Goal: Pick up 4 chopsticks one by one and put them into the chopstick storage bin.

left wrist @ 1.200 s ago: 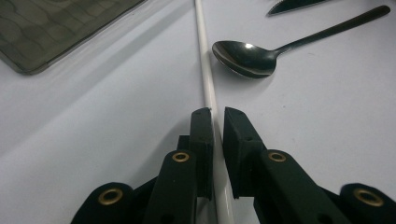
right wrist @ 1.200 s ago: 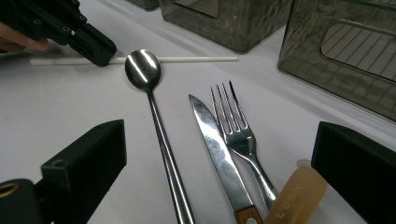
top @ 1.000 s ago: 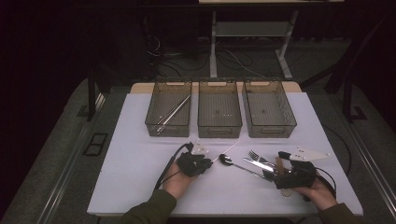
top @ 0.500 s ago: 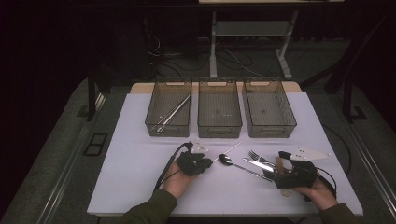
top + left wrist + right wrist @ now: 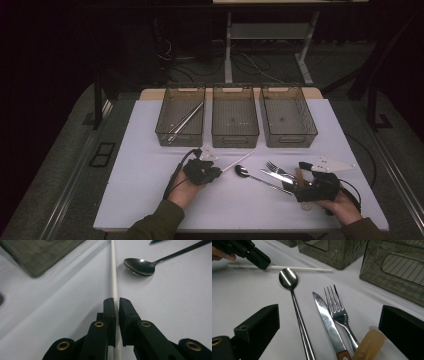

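The left hand-held gripper (image 5: 216,172) lies low over the white counter (image 5: 140,165), its forearm coming in from the bottom edge and angling up toward the middle of the sheet, the hand (image 5: 186,187) wrapped around the body from behind. Its jaws are closed on a thin white stick (image 5: 114,285); in the left gripper view the stick passes straight between the two black pads and runs on across the counter, just beside the bowl of a dark spoon (image 5: 140,266) without touching it. In the high view the stick's free end points up and right toward the middle bin (image 5: 235,137) of three clear bins. The right hand-held gripper (image 5: 311,186) rests near the counter's front right corner, held by the right hand (image 5: 342,206) from below and pointing left and slightly away. Its jaws stand wide apart with nothing clamped; between them, in the right gripper view, lie the spoon's handle, a knife (image 5: 327,320) with a wooden grip, a fork (image 5: 338,311) and a pale translucent tube (image 5: 367,346). The left bin (image 5: 167,132) holds long metal utensils.
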Motion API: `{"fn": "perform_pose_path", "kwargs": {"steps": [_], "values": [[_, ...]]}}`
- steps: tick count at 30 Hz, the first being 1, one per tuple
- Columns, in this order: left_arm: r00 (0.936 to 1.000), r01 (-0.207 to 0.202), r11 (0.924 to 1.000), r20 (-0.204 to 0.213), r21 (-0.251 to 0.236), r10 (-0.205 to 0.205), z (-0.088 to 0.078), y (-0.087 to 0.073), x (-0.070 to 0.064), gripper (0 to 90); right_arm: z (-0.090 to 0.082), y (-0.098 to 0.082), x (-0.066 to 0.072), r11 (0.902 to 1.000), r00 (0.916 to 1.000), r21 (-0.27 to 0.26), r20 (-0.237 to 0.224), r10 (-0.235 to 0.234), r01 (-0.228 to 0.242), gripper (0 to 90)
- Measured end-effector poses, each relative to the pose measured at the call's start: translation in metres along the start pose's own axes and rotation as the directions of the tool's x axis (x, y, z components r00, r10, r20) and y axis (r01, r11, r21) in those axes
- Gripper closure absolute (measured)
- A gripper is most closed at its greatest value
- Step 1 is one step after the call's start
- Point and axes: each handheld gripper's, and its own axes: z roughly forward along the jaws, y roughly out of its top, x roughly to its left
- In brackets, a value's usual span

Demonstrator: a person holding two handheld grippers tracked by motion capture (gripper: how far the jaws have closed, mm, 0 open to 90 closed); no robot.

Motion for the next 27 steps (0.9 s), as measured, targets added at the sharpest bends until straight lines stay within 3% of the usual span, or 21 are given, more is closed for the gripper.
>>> {"fn": "perform_pose_path", "kwargs": {"steps": [5,10,27], "values": [[0.9999,0.016,0.9998,-0.002,-0.009,-0.016,-0.009,-0.001,0.007,83.7,0.0,0.0,0.0,1.0,1.0,-0.001,-0.001,0.001,-0.001,3.2],[0.9996,0.014,0.9999,0.024,0.009,-0.015,-0.016,-0.003,0.013,83.7,-0.001,0.0,-0.001,1.0,1.0,-0.001,-0.002,0.001,-0.001,3.2],[0.9979,0.029,0.9982,0.06,-0.052,-0.026,-0.05,-0.002,0.022,83.6,-0.001,0.0,-0.001,1.0,1.0,-0.003,-0.001,-0.001,0.001,3.1]]}}
